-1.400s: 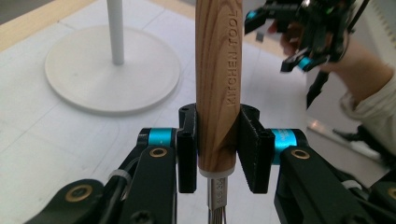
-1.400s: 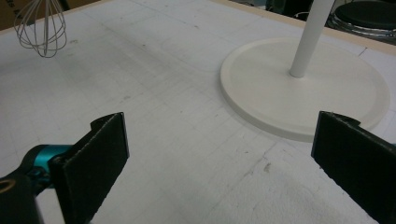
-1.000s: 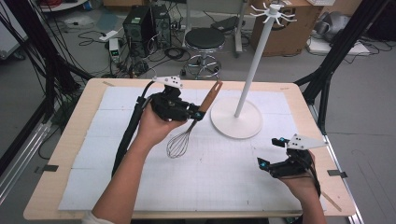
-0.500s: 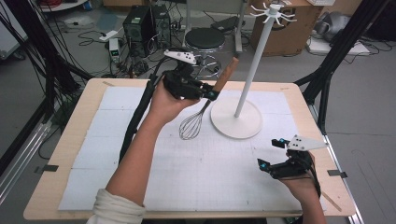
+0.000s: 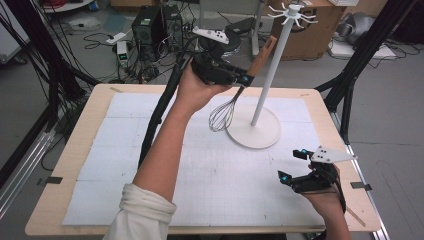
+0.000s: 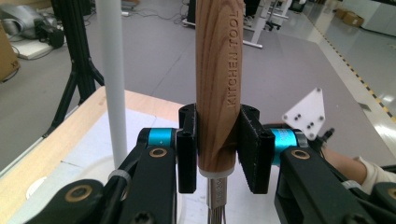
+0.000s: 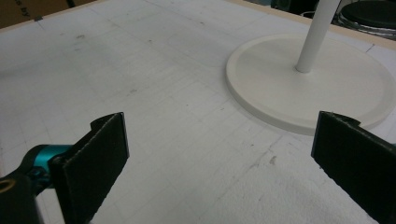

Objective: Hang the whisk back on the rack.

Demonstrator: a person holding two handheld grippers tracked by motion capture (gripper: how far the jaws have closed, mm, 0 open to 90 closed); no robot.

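brown wooden whisk handle (image 6: 218, 79), white stand (image 5: 260, 95), black tool (image 5: 235, 79).

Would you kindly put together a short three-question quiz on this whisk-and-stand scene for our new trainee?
1. True or false: the left gripper is shut on the whisk by its wooden handle.
2. How do the right gripper jaws stand? A: open with nothing between them. B: closed on the stand's pole.
3. What white thing rises beside the whisk?

Key: 1 true. 2 A. 3 the stand, whose round base sits on the table.
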